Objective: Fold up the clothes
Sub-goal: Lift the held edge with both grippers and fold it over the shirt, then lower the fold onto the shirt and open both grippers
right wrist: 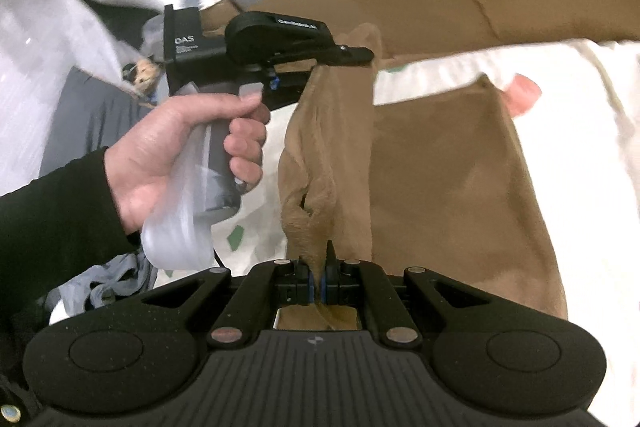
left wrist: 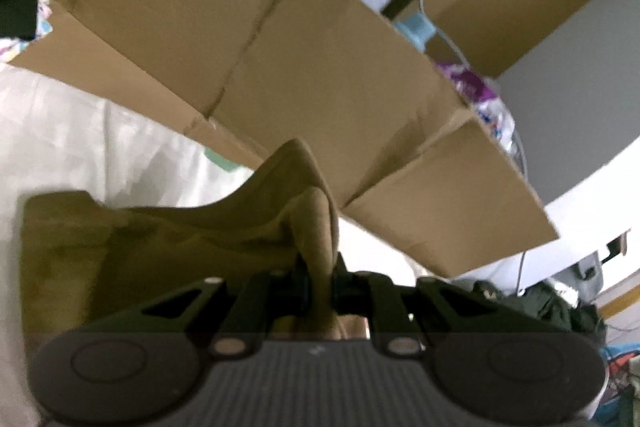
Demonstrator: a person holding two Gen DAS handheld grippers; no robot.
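A: What is the left gripper (left wrist: 318, 267) doing?

B: Its jaws are pinched nearly together on a bunched ridge of the tan garment (left wrist: 168, 239). In the left wrist view the fabric rises in a peak just ahead of the fingers and spreads away to the left over the white cloth (left wrist: 80, 131).

A: And the right gripper (right wrist: 318, 281)?

B: Clamped tight on another fold of the same tan garment (right wrist: 448, 195). From the right wrist view the cloth runs up from its jaws to the left gripper (right wrist: 360, 57), which bites the upper edge from the side, so the piece hangs as a loose gathered strip between the two.

A: Who holds the left tool?

B: A hand (right wrist: 188, 151) in a black sleeve (right wrist: 52, 219) wraps its grey handle, with a strip of clear plastic caught under the palm.

A: Where does the rest of the garment lie?

B: It lies flat to the right on the white cloth (right wrist: 580, 147), a broad tan panel with a pinkish patch at its far corner; I cannot tell what that patch is.

A: What is behind?

B: A large cardboard box (left wrist: 304, 67) stands just beyond the cloth, its flaps open, with colourful clothes at its far end. The picture is blurred
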